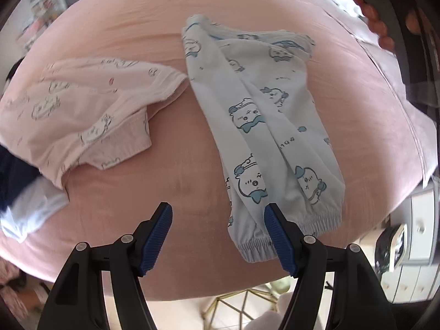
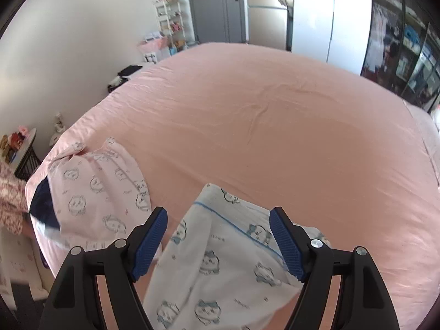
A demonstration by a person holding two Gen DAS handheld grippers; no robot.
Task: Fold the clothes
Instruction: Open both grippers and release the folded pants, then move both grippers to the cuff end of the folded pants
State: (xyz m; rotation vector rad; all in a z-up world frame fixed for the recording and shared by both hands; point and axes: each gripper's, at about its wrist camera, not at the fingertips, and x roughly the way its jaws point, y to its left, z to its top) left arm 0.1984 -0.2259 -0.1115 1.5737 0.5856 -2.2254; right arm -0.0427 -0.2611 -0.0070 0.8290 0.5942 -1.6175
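Note:
Pale blue pyjama trousers [image 1: 264,126] with a cartoon print lie folded lengthwise on the pink bed sheet [image 1: 192,148], cuffs toward the near edge. My left gripper [image 1: 218,211] hangs open above the sheet just left of the cuffs, with nothing between its blue pads [image 1: 156,242]. In the right wrist view the same trousers [image 2: 217,258] lie below my right gripper [image 2: 218,216], which stands open over their waist end, its pads [image 2: 286,244] off the cloth. A pink printed garment [image 1: 82,110] lies rumpled to the left.
A dark blue and white garment [image 1: 22,192] lies at the bed's left edge. A person's fingers [image 1: 374,19] show at the far right. A gold wire stand [image 1: 242,302] sits below the bed edge. Wide bare sheet [image 2: 275,126] stretches beyond the clothes; shelves [image 2: 167,19] and a wardrobe stand behind.

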